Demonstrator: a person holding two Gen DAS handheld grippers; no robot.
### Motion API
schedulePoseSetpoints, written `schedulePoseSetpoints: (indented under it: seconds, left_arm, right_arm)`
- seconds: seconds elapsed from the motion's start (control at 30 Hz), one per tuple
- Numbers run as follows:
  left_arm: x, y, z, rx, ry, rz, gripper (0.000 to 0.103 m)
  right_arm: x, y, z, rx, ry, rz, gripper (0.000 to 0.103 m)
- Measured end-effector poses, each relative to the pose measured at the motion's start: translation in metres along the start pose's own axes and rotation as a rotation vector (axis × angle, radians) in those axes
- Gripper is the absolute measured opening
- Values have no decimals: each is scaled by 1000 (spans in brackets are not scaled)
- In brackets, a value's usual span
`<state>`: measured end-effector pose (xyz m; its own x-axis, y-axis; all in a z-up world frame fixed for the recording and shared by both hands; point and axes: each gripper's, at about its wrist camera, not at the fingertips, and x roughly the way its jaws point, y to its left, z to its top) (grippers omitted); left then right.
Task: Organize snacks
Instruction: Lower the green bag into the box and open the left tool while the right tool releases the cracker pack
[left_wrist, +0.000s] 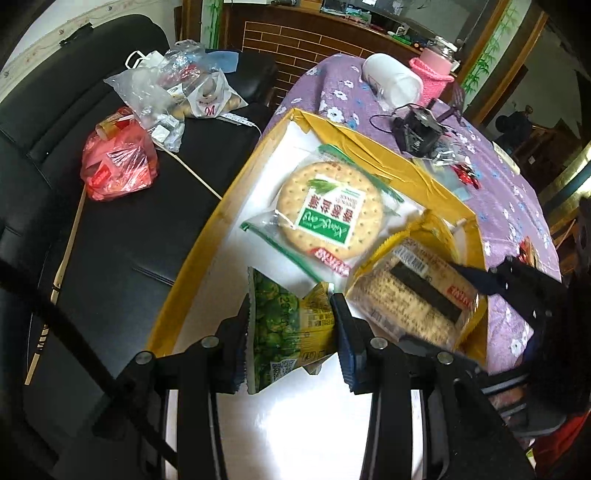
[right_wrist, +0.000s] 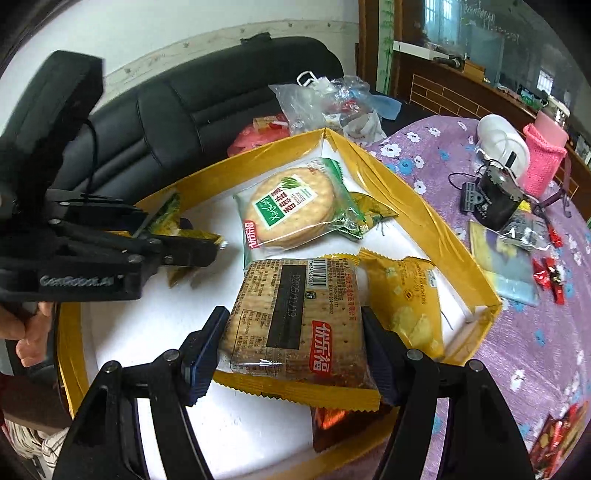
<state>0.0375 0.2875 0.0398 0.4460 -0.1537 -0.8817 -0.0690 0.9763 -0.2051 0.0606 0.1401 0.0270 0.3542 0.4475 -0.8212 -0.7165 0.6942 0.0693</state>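
Left gripper (left_wrist: 291, 325) jaws clamped on green pea packet (left_wrist: 284, 332); right gripper (right_wrist: 291, 354) jaws gripping cracker pack (right_wrist: 291, 314) over yellow box (right_wrist: 424, 206)

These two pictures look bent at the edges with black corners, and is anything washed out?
Left wrist view: fisheye lens curves the yellow-walled cardboard box, corners go black, its white floor glares bright. Right wrist view: same bending, window behind blown out, square brown cracker packet stays sharp.

black plastic left gripper (left_wrist: 290, 332), blue ridged pads (left_wrist: 347, 350), silver pivot screws, right gripper (right_wrist: 295, 354) same build, pale lettering on the side
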Motion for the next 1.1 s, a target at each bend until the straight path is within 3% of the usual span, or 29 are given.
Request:
schedulePoseSetpoints:
  seconds: [0.47, 0.57, 0.7, 1.1]
  left_arm:
    - [19, -2, 15, -36, 26, 25, 45]
    - [18, -1, 14, -55, 26, 3, 53]
    - [12, -10, 12, -57, 10, -21, 77]
    - [-24, -23, 11, -122, -96, -40, 81]
  right_arm:
    - [2, -2, -6, 35, -25, 10, 71]
    - [-3, -3, -9, 41, -32, 7, 72]
    - [-19, -4, -13, 50, -73, 14, 78]
    - [-71, -2, -33, 32, -173, -15, 80]
